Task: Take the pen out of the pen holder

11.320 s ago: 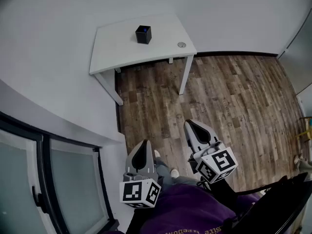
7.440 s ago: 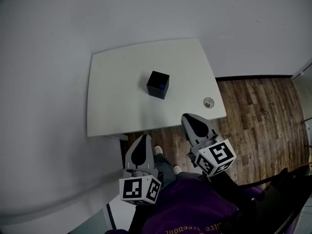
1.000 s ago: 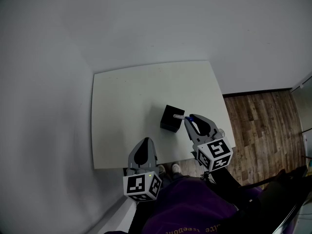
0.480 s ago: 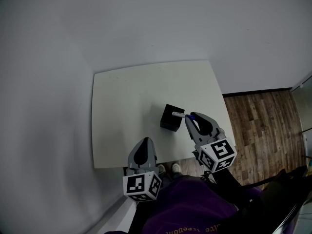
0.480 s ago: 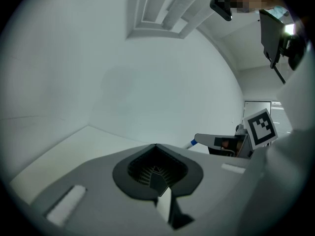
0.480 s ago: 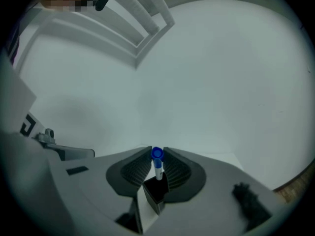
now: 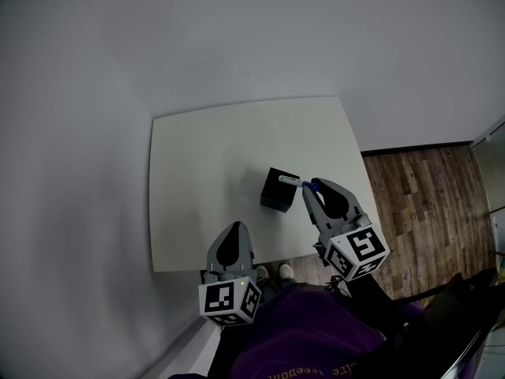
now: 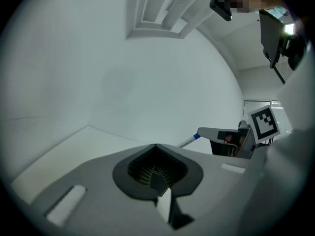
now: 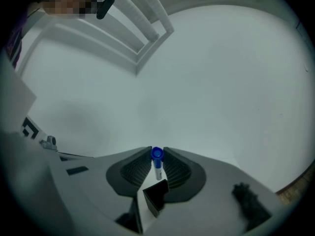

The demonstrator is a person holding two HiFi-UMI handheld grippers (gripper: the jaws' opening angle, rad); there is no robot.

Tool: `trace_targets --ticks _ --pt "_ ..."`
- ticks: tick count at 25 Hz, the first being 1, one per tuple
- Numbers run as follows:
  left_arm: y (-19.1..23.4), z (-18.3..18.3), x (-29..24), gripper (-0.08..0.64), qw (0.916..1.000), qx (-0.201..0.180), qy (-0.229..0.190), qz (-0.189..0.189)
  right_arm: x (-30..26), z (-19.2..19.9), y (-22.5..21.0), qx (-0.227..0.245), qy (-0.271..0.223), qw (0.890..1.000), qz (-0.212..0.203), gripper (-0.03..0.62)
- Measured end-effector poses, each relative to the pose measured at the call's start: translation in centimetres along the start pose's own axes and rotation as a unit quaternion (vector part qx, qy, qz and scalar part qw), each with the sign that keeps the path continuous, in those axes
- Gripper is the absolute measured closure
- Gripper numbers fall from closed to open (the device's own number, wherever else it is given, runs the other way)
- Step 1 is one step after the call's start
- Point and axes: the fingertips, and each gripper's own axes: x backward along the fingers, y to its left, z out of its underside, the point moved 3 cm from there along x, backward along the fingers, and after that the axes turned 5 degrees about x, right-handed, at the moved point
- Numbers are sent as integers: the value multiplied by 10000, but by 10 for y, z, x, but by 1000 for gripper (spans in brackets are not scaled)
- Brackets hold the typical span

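Observation:
A black cube-shaped pen holder (image 7: pixel 278 190) stands on the white table (image 7: pixel 201 152), near its front right. My right gripper (image 7: pixel 309 189) is just right of the holder and is shut on a pen (image 7: pixel 290 181) with a white barrel and a blue cap. The pen slants up with its far end above the holder's right rim. In the right gripper view the pen (image 9: pixel 157 157) sits clamped between the dark pads (image 9: pixel 174 170). My left gripper (image 7: pixel 234 234) is shut and empty over the table's front edge. The left gripper view shows the pen (image 8: pixel 189 140) sticking out of the right gripper (image 8: pixel 204 133).
The table stands in a corner of plain grey walls. Wooden floor (image 7: pixel 418 204) lies to its right. The person's purple clothing (image 7: pixel 308 338) fills the bottom of the head view.
Over the last second my right gripper has drawn back toward the person and slightly right with the pen, whose tip has risen at the holder's rim. The left gripper has stayed put.

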Motion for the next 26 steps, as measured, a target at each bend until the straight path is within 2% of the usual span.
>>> trace_targets --ticks 26 --pt "6 -4 -1 555 10000 9 -51 -4 -4 -6 0 38 -104 9999 37 512"
